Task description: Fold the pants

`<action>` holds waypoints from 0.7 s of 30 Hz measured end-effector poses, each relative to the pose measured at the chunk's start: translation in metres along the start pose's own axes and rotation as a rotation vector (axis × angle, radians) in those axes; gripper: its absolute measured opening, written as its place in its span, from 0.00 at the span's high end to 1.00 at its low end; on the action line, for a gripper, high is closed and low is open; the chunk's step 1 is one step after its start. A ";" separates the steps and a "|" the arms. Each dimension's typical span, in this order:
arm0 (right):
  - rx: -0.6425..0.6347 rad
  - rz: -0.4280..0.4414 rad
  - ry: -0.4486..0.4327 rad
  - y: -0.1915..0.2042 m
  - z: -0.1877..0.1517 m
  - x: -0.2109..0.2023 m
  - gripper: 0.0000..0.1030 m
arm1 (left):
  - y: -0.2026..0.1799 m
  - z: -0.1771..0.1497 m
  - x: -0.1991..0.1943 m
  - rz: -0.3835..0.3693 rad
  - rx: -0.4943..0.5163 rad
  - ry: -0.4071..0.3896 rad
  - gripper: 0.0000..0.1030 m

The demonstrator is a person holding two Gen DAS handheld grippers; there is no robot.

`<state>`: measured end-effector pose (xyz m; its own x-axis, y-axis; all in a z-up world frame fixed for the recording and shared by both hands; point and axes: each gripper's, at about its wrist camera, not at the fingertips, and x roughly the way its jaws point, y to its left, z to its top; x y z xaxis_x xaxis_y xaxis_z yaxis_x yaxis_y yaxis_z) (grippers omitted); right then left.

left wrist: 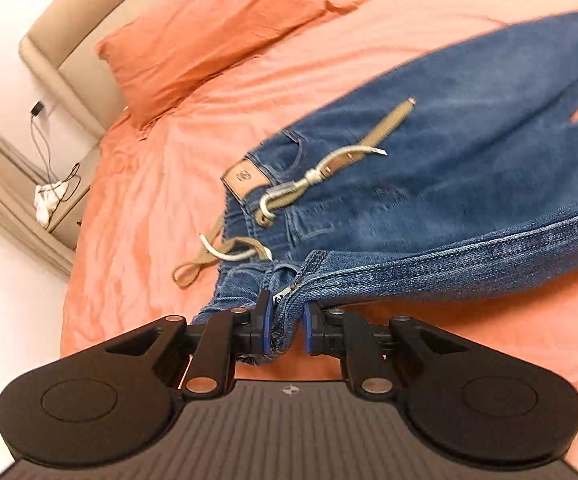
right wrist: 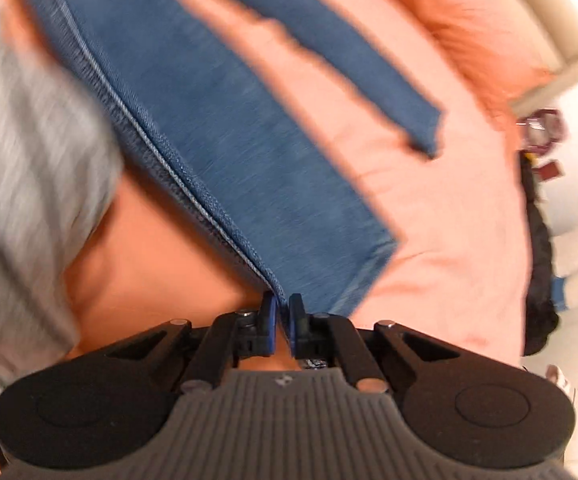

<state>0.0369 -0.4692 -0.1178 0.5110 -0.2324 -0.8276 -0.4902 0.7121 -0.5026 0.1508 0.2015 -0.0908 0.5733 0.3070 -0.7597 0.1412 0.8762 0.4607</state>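
Blue jeans point(left wrist: 469, 168) lie spread on an orange bed sheet point(left wrist: 149, 208), with a tan belt point(left wrist: 309, 184) threaded at the waistband and a leather patch point(left wrist: 245, 176). My left gripper point(left wrist: 287, 320) is shut on the waistband near the zipper, lifting that corner. In the right wrist view the jeans point(right wrist: 229, 140) show as two legs, the far leg point(right wrist: 349, 60) lying apart. My right gripper point(right wrist: 283, 316) is shut on the hem corner of the near leg, along its side seam. The right wrist view is motion-blurred.
An orange pillow point(left wrist: 209, 40) lies at the bed head by a beige headboard point(left wrist: 69, 60). A bedside shelf with cables and white cloth point(left wrist: 51, 196) stands left. The person's grey clothing point(right wrist: 21, 180) fills the left of the right wrist view. Dark clutter point(right wrist: 541, 260) sits beyond the bed's right edge.
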 end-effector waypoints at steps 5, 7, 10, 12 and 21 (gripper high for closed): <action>0.082 -0.114 -0.086 -0.044 0.039 -0.012 1.00 | 0.015 0.027 0.001 0.027 -0.069 -0.025 0.84; 0.102 -0.148 -0.101 -0.062 0.060 -0.008 1.00 | 0.022 0.042 0.003 0.033 -0.095 -0.033 0.85; 0.120 -0.191 -0.123 -0.090 0.094 0.003 1.00 | 0.031 0.066 0.012 0.045 -0.126 -0.036 0.87; 0.134 -0.211 -0.130 -0.108 0.118 0.017 1.00 | 0.040 0.083 0.022 0.056 -0.149 -0.034 0.93; 0.117 -0.233 -0.059 -0.157 0.222 0.115 1.00 | 0.043 0.143 0.112 0.076 -0.158 0.042 0.94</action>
<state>0.3296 -0.4603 -0.0788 0.6425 -0.3624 -0.6752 -0.2712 0.7166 -0.6426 0.3367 0.2201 -0.0901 0.5431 0.3864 -0.7455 -0.0317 0.8966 0.4417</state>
